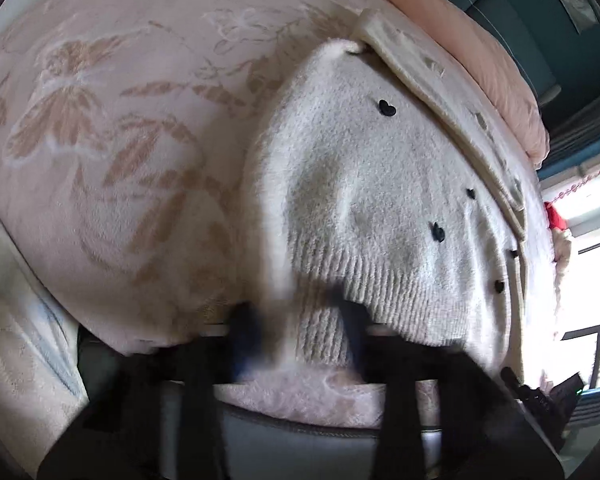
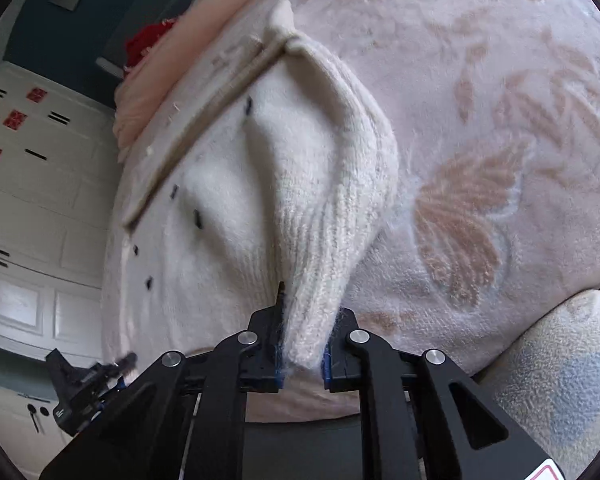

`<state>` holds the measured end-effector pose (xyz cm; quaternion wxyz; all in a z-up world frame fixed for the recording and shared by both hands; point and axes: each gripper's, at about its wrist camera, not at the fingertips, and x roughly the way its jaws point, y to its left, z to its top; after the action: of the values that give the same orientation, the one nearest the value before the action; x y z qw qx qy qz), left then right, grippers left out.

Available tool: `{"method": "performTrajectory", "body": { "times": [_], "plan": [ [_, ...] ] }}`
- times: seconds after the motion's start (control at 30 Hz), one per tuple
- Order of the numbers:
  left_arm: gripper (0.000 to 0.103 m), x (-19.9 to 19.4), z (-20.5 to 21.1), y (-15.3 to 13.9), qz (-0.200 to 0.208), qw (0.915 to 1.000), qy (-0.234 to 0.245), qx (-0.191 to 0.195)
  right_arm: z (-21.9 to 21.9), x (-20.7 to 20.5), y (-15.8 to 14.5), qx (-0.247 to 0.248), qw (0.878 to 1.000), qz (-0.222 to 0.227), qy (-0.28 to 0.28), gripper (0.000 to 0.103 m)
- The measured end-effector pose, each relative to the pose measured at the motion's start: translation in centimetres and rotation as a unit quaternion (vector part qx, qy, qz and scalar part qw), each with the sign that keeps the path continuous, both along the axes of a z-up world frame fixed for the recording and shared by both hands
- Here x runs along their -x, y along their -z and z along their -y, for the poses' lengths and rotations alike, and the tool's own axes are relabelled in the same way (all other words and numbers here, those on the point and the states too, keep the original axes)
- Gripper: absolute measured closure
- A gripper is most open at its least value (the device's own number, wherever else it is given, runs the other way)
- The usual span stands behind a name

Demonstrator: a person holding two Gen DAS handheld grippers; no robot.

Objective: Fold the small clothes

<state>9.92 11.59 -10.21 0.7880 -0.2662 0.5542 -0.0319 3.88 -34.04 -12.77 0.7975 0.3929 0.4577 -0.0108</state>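
The white knitted cardigan [image 1: 380, 184] lies on a pink leaf-patterned blanket [image 1: 112, 120] covering the bed; the right gripper [image 2: 303, 350] clamps its ribbed cuff [image 2: 320, 280], sleeve raised; the left gripper [image 1: 300, 320] is blurred at the ribbed hem, its state unclear.

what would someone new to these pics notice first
First, the fluffy cream knit cardigan with small black heart buttons, spread on a pale pink plush blanket with tan leaf patterns. Next, the right tongs, shut on the cardigan's ribbed hem and lifting it into a ridge at the bottom middle of the right wrist view. The left tongs look blurred at the hem.
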Motion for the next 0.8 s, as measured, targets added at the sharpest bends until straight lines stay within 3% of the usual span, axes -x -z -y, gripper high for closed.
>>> {"method": "performTrajectory", "body": {
  "times": [0.1,0.3,0.43,0.57,0.67,0.73,0.8],
  "plan": [
    [0.096,0.6,-1.7,-1.2,0.005,0.9994,-0.012,0.032,-0.3,0.7,-2.5,0.015,0.999,0.035,-0.003,0.092],
    [0.097,2.6,-2.9,-5.8,0.05,0.9982,0.015,0.029,-0.5,2.1,-7.6,0.066,0.994,0.065,-0.055,0.094],
    [0.097,4.9,-4.2,-7.8,0.051,0.9976,0.042,0.018,-0.9,3.7,-9.3,0.121,0.985,0.047,-0.117,0.095],
    [0.097,8.9,-4.2,-7.8,0.023,0.9952,0.095,-0.008,-1.9,6.8,-9.2,0.16,0.97,0.006,-0.185,0.095],
    [0.097,12.9,-3.1,-7.4,0.001,0.9863,0.158,-0.048,-3.8,10.5,-7.3,0.186,0.949,-0.044,-0.252,0.095],
    [0.097,15.3,-3.1,-7.2,-0.018,0.982,0.18,-0.054,-4.6,12.7,-6.6,0.195,0.936,-0.065,-0.285,0.095],
    [0.097,16.9,-3.3,-7.4,-0.03,0.9788,0.195,-0.056,-4.8,14.9,-6.2,0.178,0.935,-0.08,-0.295,0.095]
  ]
}}
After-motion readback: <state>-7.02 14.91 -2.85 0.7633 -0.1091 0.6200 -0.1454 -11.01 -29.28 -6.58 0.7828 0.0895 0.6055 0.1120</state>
